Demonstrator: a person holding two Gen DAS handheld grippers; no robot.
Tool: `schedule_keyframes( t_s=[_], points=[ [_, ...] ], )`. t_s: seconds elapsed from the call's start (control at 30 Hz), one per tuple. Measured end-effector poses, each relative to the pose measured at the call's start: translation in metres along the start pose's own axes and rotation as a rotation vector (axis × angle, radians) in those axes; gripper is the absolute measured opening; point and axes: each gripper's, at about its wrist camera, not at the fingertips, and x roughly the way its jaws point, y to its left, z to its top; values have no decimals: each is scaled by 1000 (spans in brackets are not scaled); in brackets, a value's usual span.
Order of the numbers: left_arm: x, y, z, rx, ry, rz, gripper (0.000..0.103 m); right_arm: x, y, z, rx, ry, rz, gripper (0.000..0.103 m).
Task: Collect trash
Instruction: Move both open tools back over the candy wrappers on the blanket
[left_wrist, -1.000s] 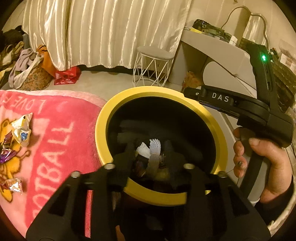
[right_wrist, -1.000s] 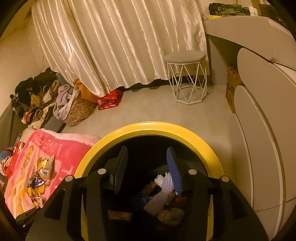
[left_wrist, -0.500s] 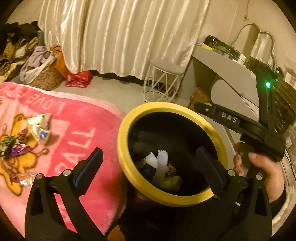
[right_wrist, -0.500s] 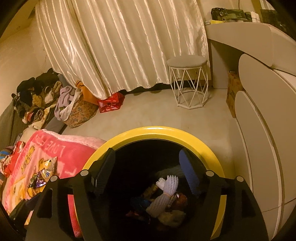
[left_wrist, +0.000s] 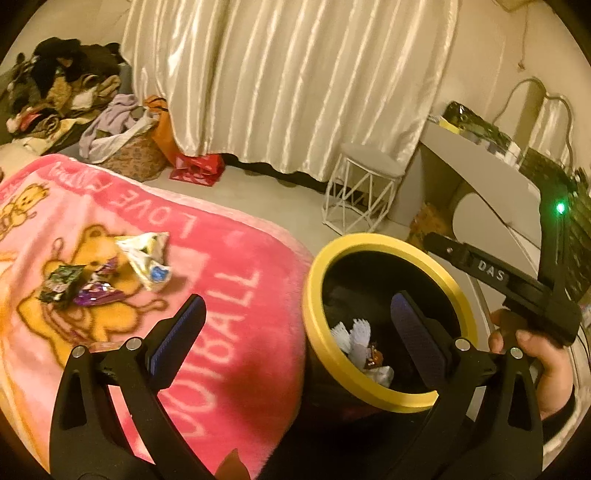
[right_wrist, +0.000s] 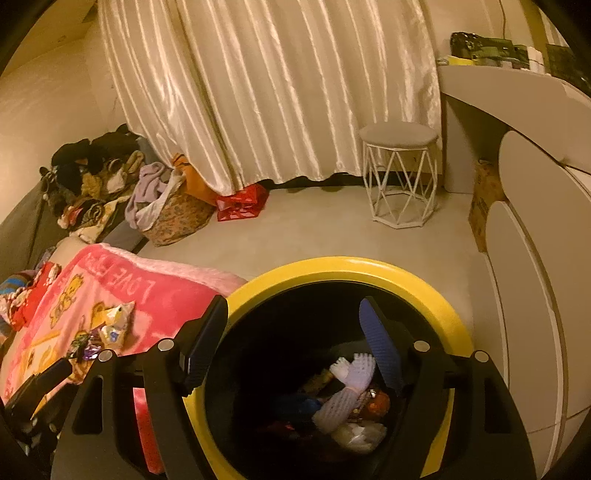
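Cream satin curtains (right_wrist: 266, 92) hang behind a pale floor where a white wire-legged stool (right_wrist: 400, 173) stands, with heaped clothes (left_wrist: 62, 92) off to one side. In front of you a pink blanket (left_wrist: 229, 295) printed with a yellow bear and white letters covers the bed, and a black bin with a yellow rim (left_wrist: 373, 240) sits touching its edge.

On the blanket, over the bear print, the trash that is left lies in a loose cluster: a crumpled white-and-yellow wrapper (left_wrist: 147, 258), a shiny purple wrapper (left_wrist: 98, 293) just beside it, and a dark wrapper (left_wrist: 59, 284) touching the purple one. Inside the bin you see a white mesh foam sleeve (right_wrist: 351, 387) lying over darker wrappers and a reddish-orange piece (right_wrist: 378, 400).

Your left gripper (left_wrist: 295, 332) has its jaws spread wide with nothing between the pads; one finger sits over the blanket, the other over the bin mouth. Your right gripper (right_wrist: 291, 343) is over the bin opening, jaws parted and empty, and your right hand (left_wrist: 535, 362) shows around its handle in the left view.

Compared with a second ago, both pairs of jaws have just been opening: then both were narrow and down in the bin mouth. The left gripper has since swung away from the bin toward the blanket, so the wrappers now sit closer to the middle of its view. The right has lifted slightly, with the bin still centred beneath it.
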Motion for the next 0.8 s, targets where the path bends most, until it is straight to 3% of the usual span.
schedule_keyframes(
  t_s=[0.8],
  points=[
    [-37, 79, 7, -117, -93, 167, 92, -2, 97, -23, -178, 29, 163, 73]
  ],
)
